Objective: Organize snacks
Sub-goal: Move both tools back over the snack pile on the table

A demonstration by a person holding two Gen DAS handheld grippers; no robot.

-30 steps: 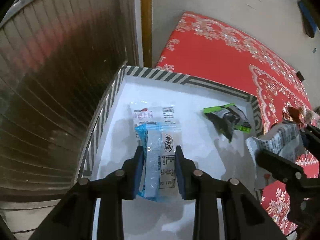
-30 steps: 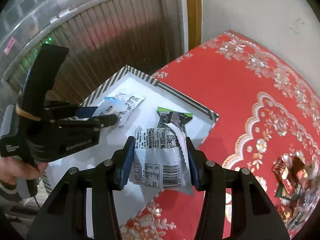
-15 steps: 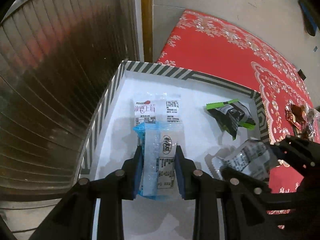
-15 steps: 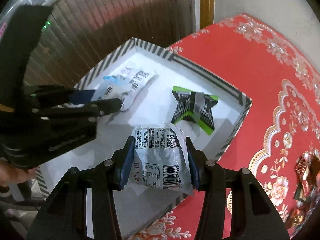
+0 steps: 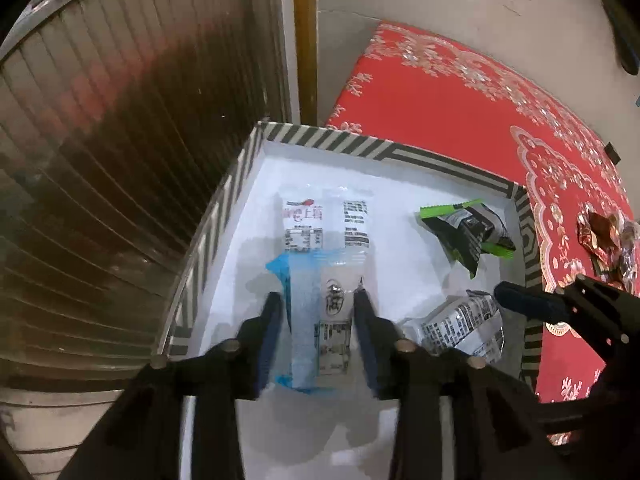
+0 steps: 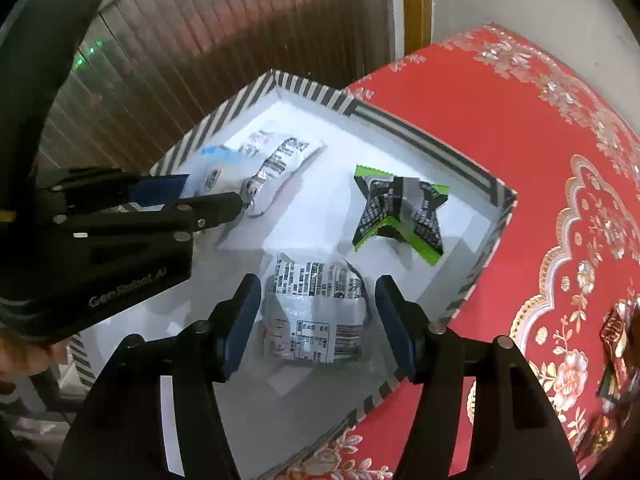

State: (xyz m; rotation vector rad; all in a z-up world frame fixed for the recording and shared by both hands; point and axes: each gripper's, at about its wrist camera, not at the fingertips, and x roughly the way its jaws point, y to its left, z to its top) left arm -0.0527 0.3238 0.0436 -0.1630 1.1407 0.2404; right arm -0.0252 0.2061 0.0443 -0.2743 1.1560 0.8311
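black tongs (image 6: 316, 320) with blue pads (image 6: 240, 320), silver screws, white "genrobot.ai" lettering.

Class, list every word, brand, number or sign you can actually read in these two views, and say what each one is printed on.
"GenRobot.AI": on the black body of the left tool, seen from the right wrist.
Red characters on the white packet: too blurred to read.
Print and barcode on the silver packet: too small to read.
Label on the blue packet: blurred, unreadable.
Green and black packet: patterned, no readable text.
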